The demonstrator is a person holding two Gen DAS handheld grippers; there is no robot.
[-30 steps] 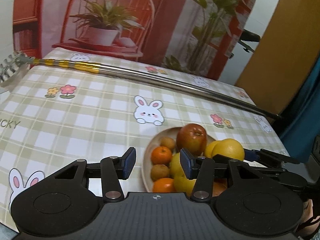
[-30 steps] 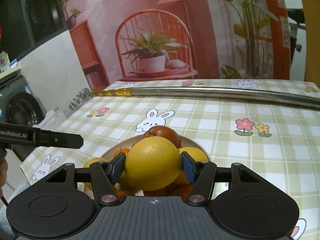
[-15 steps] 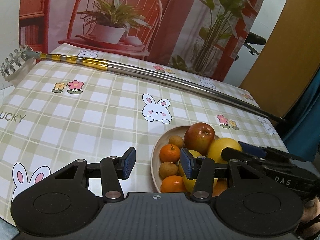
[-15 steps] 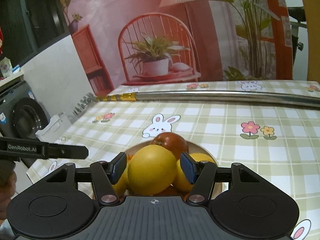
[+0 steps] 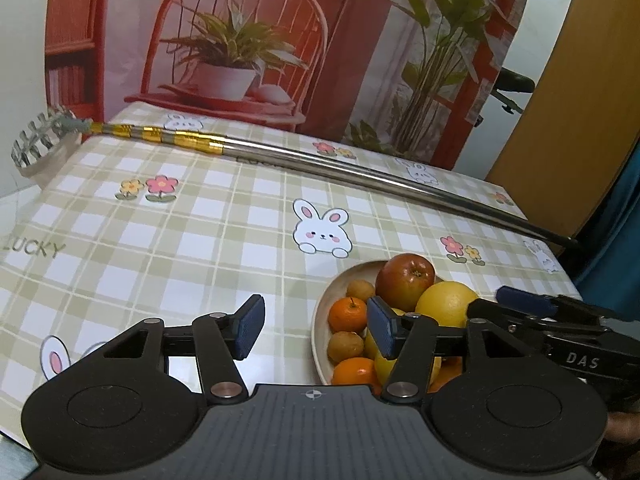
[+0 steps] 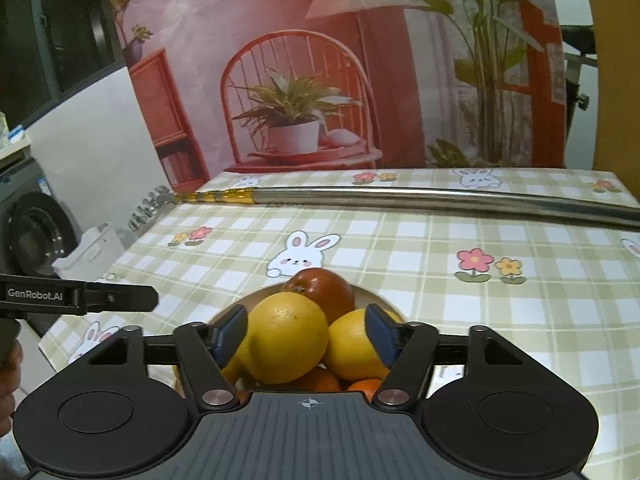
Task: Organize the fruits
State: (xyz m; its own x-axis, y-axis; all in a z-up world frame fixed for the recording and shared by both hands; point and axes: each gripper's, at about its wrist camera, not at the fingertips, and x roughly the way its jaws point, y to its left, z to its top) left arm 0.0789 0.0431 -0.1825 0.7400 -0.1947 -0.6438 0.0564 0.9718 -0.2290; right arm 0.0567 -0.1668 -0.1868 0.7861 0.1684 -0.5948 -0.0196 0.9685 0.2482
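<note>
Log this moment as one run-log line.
left gripper: open, empty, beside bowl | right gripper: open around large yellow citrus fruit | round beige bowl: full of fruit | red apple: in bowl

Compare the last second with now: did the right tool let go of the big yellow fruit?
Yes. The right tool set the yellow fruit on the pile in the bowl, opened and is backing away. The left tool stayed open and empty.

Red chair-and-plant backdrop (image 6: 296, 92) behind checked bunny tablecloth (image 5: 168, 240), washing machine (image 6: 28, 224) beside.

Fruits (image 5: 404, 312) — heaped in bowl (image 5: 320, 332)
</note>
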